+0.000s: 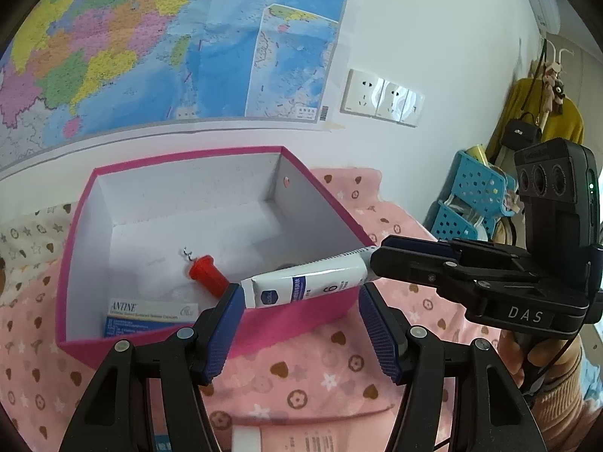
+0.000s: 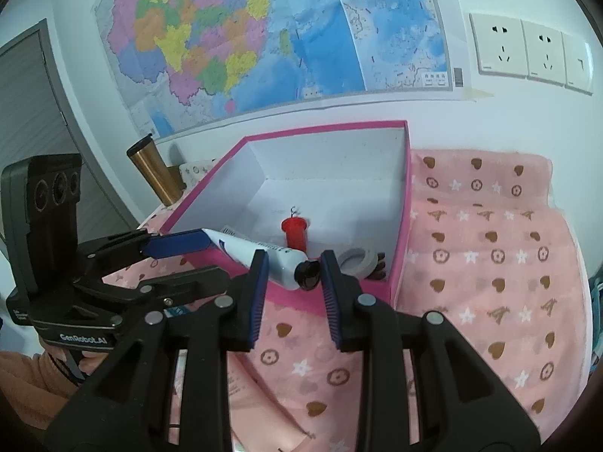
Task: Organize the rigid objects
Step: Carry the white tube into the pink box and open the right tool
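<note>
A small white tube (image 1: 301, 282) with a black cap (image 2: 307, 275) hangs slanted over the near rim of the pink box (image 1: 294, 320). My right gripper (image 2: 294, 267) is shut on its cap end; in the left wrist view that gripper (image 1: 377, 260) comes in from the right. My left gripper (image 1: 301, 301) stands open, wide apart. The tube's flat end (image 2: 216, 239) touches only its left pad (image 1: 230, 312). In the box lie a red stopper with a metal hook (image 1: 205, 273), a flat medicine carton (image 1: 150, 316) and a tape roll (image 2: 356, 260).
The box (image 2: 401, 248) sits on a pink patterned cloth (image 2: 490, 263) against a white wall with a map and sockets. A gold tumbler (image 2: 154, 173) stands at its left, blue baskets (image 1: 475, 196) at the far right. A printed white pack (image 1: 301, 440) lies under my left gripper.
</note>
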`<state>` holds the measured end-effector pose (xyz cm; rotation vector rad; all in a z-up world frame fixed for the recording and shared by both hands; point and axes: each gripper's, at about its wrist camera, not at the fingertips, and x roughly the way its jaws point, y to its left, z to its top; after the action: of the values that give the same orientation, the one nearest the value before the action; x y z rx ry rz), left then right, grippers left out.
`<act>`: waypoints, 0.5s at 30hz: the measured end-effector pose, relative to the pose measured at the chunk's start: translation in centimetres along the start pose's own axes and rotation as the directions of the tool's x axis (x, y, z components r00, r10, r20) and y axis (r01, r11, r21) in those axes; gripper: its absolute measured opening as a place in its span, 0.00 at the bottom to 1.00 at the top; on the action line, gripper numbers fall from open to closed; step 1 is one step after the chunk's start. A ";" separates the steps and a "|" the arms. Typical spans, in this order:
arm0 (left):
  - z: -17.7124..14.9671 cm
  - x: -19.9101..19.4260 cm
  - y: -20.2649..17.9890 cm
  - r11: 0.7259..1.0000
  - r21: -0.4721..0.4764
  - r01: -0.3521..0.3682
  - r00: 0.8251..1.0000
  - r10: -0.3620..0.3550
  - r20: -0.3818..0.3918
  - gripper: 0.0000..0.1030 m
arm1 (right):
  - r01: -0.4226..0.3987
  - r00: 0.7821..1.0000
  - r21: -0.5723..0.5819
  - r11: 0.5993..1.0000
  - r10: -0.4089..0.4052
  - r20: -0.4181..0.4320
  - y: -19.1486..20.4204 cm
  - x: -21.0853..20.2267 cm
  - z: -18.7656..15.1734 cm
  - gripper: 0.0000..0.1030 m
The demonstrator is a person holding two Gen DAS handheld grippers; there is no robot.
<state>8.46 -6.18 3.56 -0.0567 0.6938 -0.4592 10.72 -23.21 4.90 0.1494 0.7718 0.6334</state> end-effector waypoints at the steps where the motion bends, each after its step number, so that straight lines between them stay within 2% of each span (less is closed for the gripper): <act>1: 0.2 0.2 0.2 1.000 -0.002 0.003 1.000 -0.003 -0.001 0.62 | 0.001 1.000 0.000 1.000 -0.001 0.000 -0.1 0.1 0.2 0.30; 15: 1.8 2.9 2.1 0.998 -0.062 0.024 0.998 -0.027 -0.053 0.62 | 0.020 0.999 0.014 1.000 -0.020 -0.040 -1.4 2.6 1.5 0.30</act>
<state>12.40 -5.69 2.78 -0.1119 0.7610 -0.4652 13.84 -22.65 3.87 0.1424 0.8153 0.6134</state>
